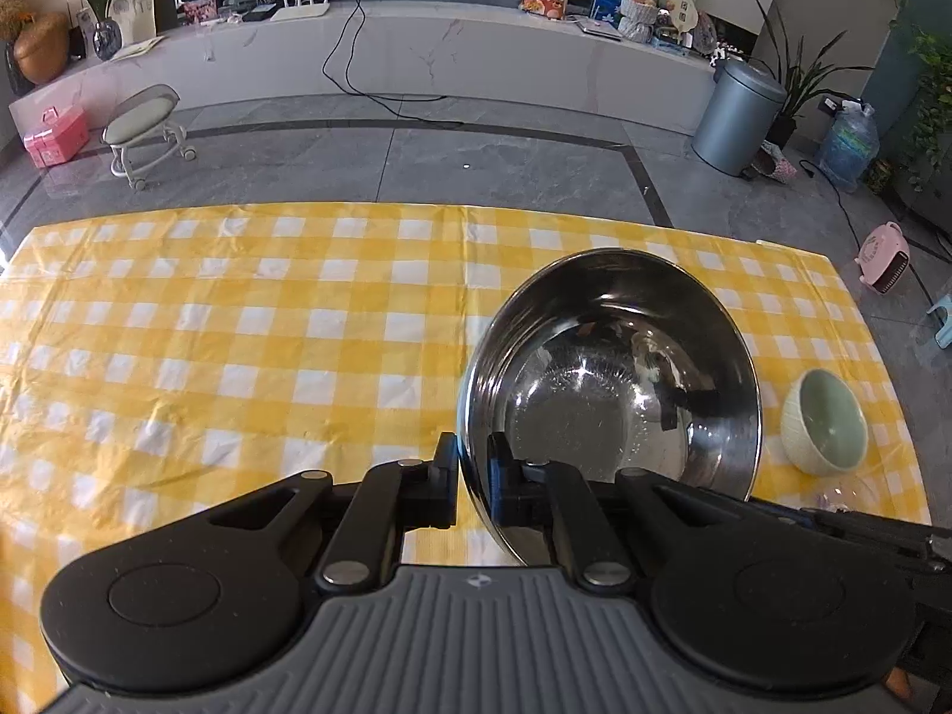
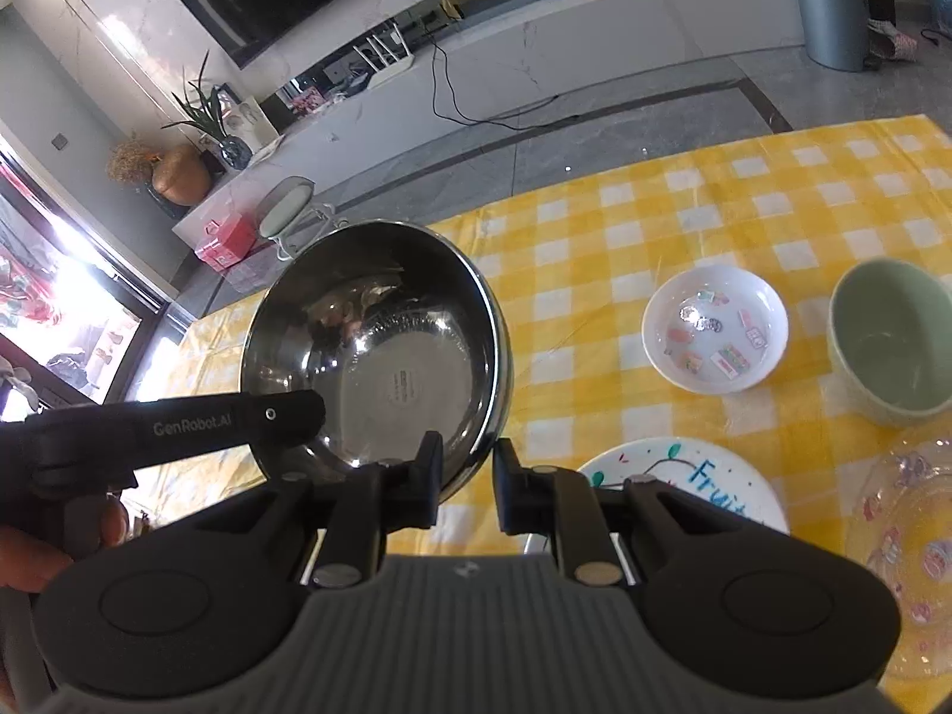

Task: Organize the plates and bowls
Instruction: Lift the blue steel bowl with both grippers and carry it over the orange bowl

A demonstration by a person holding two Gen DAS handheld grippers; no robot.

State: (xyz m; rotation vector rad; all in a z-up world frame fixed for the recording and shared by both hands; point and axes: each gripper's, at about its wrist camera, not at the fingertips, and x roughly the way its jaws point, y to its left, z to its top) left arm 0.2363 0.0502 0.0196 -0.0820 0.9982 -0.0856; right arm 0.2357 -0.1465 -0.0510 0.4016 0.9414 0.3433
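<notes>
Both grippers hold the big metal bowl (image 2: 375, 345) by its rim, most likely to keep it steady while it is carried. The left gripper (image 1: 473, 476) has its jaws clamped on the rim at 9 o'clock. The right gripper (image 2: 467, 479) has its jaws around the rim at 5 o'clock. The bowl tips up above the tabletop (image 1: 238, 327) with its yellow checked cloth. A green bowl (image 2: 892, 339), a white bowl (image 2: 714, 330) and a plate (image 2: 684, 476) wait nearby. Behind is a grey floor (image 1: 476, 154).
</notes>
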